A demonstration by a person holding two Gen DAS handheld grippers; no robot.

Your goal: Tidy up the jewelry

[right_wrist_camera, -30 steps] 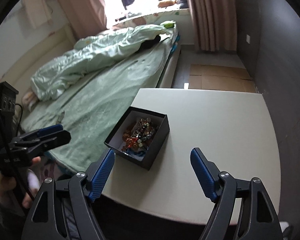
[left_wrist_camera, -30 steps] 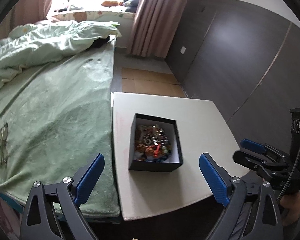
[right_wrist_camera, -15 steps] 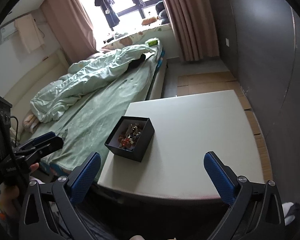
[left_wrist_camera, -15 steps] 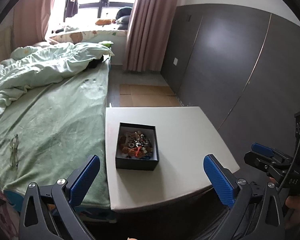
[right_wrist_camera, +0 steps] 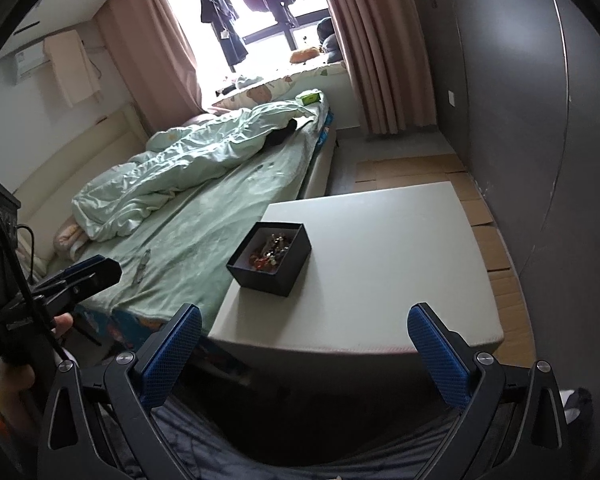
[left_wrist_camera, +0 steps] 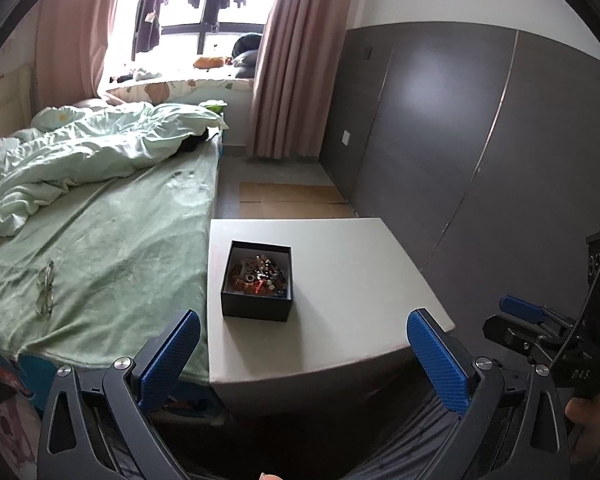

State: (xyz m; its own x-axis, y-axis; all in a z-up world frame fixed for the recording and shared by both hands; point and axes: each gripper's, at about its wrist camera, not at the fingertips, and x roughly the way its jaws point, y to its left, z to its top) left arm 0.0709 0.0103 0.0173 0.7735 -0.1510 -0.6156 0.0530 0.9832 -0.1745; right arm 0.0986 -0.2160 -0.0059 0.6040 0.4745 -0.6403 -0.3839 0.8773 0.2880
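Hovering short of the worktop, the left tongs and right tongs were both spread wide and empty. Ahead, near the bed-side edge, sat an open black box of tangled jewelry. Pieces looked small, light and slippery, probably best pinched singly by a chain or clasp.

- White low table, set flush against the bed's side.
- 1 open black box on the table's bed-side half, jewelry heaped inside.
- Bed under a pale green sheet; crumpled green duvet at the window end.
- 1 pair of eyeglasses on the sheet, well apart from the duvet.
- Flattened cardboard on the floor past the table.
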